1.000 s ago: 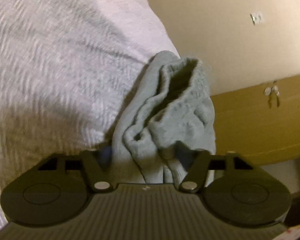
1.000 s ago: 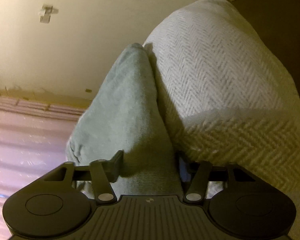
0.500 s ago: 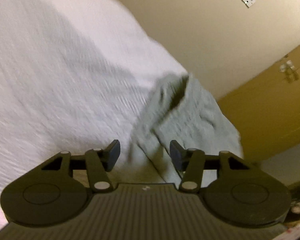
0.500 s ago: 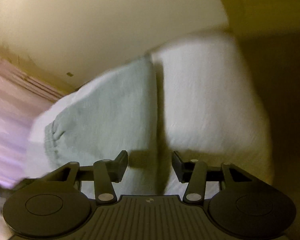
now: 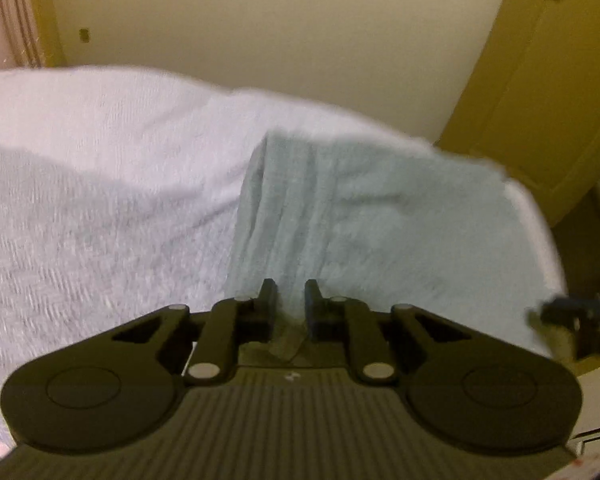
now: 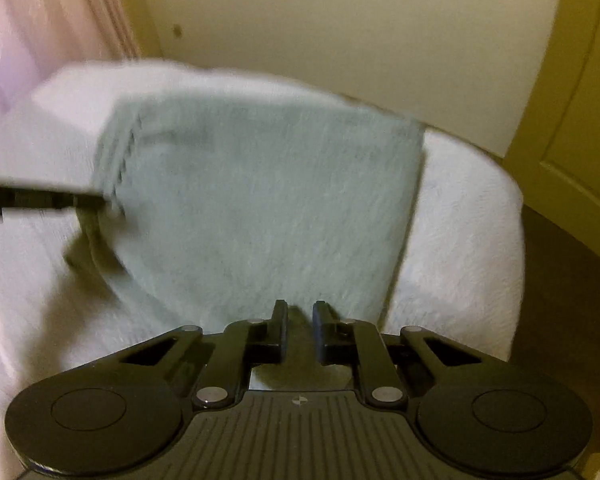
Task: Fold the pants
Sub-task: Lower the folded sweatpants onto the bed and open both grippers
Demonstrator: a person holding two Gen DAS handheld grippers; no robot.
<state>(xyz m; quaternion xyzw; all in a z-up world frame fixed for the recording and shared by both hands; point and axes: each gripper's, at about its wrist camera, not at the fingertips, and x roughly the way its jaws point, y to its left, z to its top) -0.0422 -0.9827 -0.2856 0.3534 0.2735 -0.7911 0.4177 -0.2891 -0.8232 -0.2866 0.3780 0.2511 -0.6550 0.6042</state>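
Observation:
The pale blue-grey pants [image 5: 380, 208] lie as a broad folded panel on the white bed cover [image 5: 100, 200]. My left gripper [image 5: 291, 292] sits at their near left edge, fingers almost together with a strip of fabric pinched between them. In the right wrist view the pants [image 6: 260, 200] narrow down into my right gripper [image 6: 301, 312], whose fingers are also nearly closed on the cloth. The left gripper [image 6: 60, 200] shows there as a dark blur at the pants' left edge, which looks slightly raised. The right gripper [image 5: 564, 308] shows at the pants' right side.
The bed cover [image 6: 460, 220] drops off to dark floor [image 6: 560, 280] on the right. A cream wall [image 5: 280, 32] stands behind the bed, a mustard door [image 5: 540, 100] is to the right, and a pinkish curtain [image 6: 40, 20] hangs at far left.
A second ago both grippers held bunched pants; half a second ago both stood open. Now both are closed down on the pants' edges, the views have swung toward the wall, and the pants lie spread wider.

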